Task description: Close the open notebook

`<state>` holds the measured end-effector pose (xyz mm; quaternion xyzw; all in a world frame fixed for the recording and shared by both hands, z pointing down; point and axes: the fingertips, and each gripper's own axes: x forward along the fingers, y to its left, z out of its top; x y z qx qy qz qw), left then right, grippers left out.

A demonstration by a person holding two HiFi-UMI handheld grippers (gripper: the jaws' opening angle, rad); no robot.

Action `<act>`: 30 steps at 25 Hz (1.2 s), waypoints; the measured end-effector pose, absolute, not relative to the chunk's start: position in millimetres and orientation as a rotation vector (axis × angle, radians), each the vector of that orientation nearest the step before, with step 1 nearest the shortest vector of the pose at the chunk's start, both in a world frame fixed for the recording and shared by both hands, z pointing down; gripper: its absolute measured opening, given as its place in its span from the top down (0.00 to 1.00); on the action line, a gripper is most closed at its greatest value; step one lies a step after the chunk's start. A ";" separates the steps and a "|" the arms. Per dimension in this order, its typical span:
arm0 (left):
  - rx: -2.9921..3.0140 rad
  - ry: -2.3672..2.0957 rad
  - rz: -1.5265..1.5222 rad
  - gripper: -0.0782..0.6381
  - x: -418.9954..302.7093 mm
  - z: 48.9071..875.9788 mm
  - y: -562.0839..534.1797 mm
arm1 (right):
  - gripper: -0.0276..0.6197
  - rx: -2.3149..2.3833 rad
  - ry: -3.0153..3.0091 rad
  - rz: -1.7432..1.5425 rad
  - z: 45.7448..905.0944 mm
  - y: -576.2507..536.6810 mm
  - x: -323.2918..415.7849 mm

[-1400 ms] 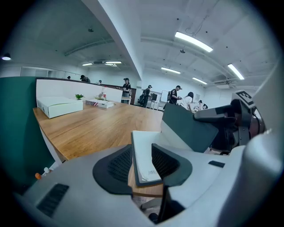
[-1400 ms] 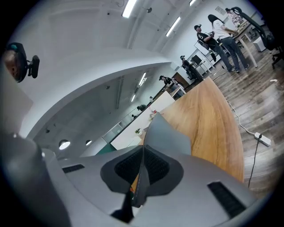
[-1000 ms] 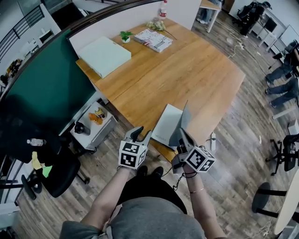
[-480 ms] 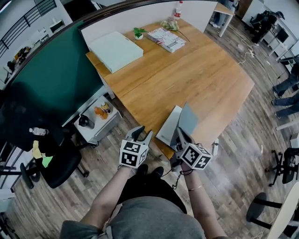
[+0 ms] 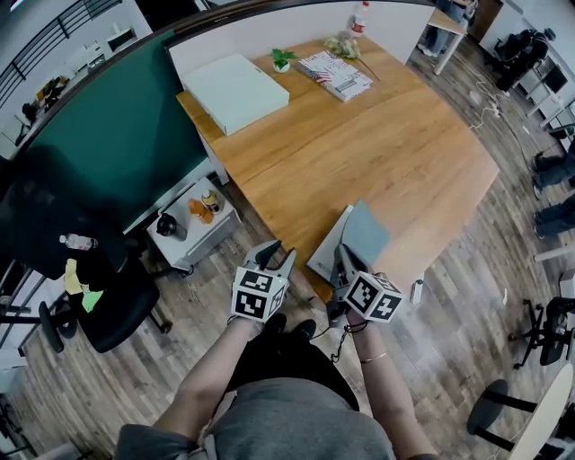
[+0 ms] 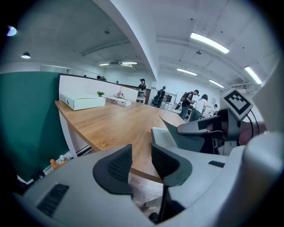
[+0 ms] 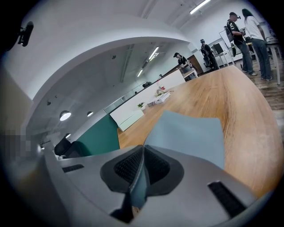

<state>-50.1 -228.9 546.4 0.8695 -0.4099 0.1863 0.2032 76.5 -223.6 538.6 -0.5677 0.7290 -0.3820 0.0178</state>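
The notebook point(image 5: 327, 249) lies at the near edge of the wooden table point(image 5: 386, 144), its white page showing. Its grey-blue cover point(image 5: 367, 234) is lifted and tilts over the page toward the table. My right gripper point(image 5: 344, 261) is shut on the near edge of that cover; in the right gripper view the cover point(image 7: 188, 136) runs between the pads of my right gripper point(image 7: 143, 166). My left gripper point(image 5: 274, 255) hovers open and empty just off the table's edge, left of the notebook. In the left gripper view, my left gripper point(image 6: 142, 159) has the notebook point(image 6: 165, 135) ahead to its right.
A flat white box point(image 5: 235, 92), a small plant point(image 5: 284, 61), a magazine point(image 5: 334, 75) and a bottle point(image 5: 361, 16) sit at the table's far end. A low white cabinet point(image 5: 176, 247) and a black chair point(image 5: 108, 319) stand left of the table.
The cover has swung down from nearly upright to a lower tilt over the page, and my right gripper has sunk with it. My left gripper stays open beside the table edge.
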 end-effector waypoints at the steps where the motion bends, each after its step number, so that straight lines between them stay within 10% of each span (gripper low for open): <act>1: 2.425 -1.145 0.518 0.69 -50.6 546.7 -229.3 | 0.93 -1.769 2.269 -1.192 540.2 -225.0 75.3; 30: 2.363 -1.188 0.487 0.69 -82.4 553.3 -230.5 | 0.81 -1.977 2.363 -1.162 566.3 -245.9 53.3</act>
